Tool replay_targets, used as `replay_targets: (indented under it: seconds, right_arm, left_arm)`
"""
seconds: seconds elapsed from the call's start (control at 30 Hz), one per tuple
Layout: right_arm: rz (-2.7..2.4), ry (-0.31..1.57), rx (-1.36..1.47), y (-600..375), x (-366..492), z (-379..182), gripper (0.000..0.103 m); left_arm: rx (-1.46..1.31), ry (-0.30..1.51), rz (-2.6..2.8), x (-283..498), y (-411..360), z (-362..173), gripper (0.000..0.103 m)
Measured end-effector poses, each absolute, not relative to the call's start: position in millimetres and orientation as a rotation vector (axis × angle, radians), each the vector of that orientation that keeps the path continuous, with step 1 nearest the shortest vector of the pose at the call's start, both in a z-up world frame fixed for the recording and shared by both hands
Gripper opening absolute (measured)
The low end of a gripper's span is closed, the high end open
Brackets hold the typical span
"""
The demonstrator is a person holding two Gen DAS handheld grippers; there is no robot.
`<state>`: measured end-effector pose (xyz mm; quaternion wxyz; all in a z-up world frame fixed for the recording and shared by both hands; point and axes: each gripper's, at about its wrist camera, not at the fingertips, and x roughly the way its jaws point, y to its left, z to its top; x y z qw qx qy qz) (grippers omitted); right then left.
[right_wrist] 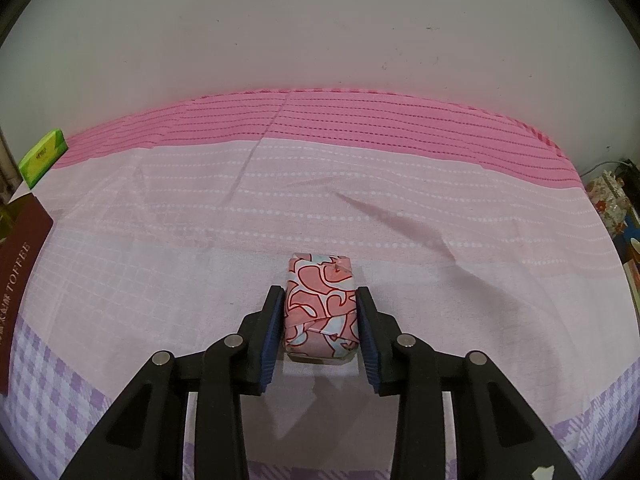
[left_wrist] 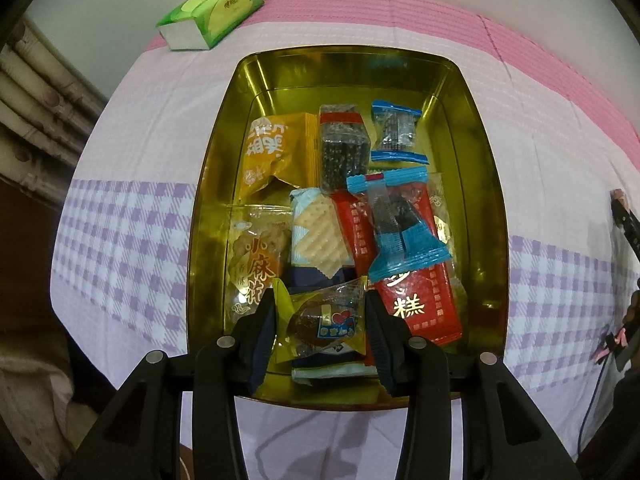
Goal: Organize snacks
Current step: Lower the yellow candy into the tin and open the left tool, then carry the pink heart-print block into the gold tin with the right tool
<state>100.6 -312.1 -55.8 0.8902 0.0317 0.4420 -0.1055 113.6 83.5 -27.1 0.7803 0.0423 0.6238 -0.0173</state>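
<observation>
Left hand-held gripper [left_wrist: 320, 332] grips a clear-wrapped brown pastry packet [left_wrist: 326, 326] over the gold rectangular tin [left_wrist: 486, 184] (near end). Right hand-held gripper [right_wrist: 318, 332] brackets a pink patterned wrapped block [right_wrist: 320, 306] on the desk [right_wrist: 160, 240]; pad contact unclear.

The gold tin [left_wrist: 486, 184] is showing a shiny yellow-green inside, and in it an orange packet [left_wrist: 266, 152], a red packet with gold characters [left_wrist: 424, 300], blue-ended clear wrappers [left_wrist: 396, 132] and a pale blue cracker pack [left_wrist: 316, 236] are lying. The cloth on the tabletop [right_wrist: 360, 200] is running from bright pink stripes through pale pink with white dotted lines to lilac-and-white checks, with a green tissue pack [left_wrist: 216, 10] lying on it. The wrapped block [right_wrist: 320, 304] is wearing pink and pale blue shapes outlined in red, sitting between black claws with blue pads [right_wrist: 270, 340], and the tin's outer wall [right_wrist: 20, 272] is looking maroon with pale lettering.
</observation>
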Motion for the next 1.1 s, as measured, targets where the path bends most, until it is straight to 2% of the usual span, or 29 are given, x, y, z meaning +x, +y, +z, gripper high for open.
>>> replay_targets:
  seconds: [0.27,0.57,0.7,0.83,1.1]
  right_arm:
    - [-0.228,0.919,0.066,-313.7,100.3,-57.0,0.037]
    - [-0.236,0.920,0.063,-314.2,99.6,-57.4,0.039]
    - [-0.234,0.920,0.067,-314.6,99.4,-57.4,0.040]
    - [-0.234,0.920,0.068,-316.7,98.8,-57.3,0.040]
    - [-0.239,0.920,0.077,-312.5,99.7,-57.7,0.039]
  left_arm:
    - [0.065,1.332,-0.053,114.7,88.7,-21.9,0.051]
    - [0.067,1.281,-0.061,106.4,90.8,-5.2,0.052]
    - [0.080,1.240,-0.059,99.6,92.9,7.9,0.052]
    - [0.109,1.201,-0.046,93.1,92.5,18.9,0.057]
    - [0.101,1.118,0.018,74.4,110.8,28.3,0.058]
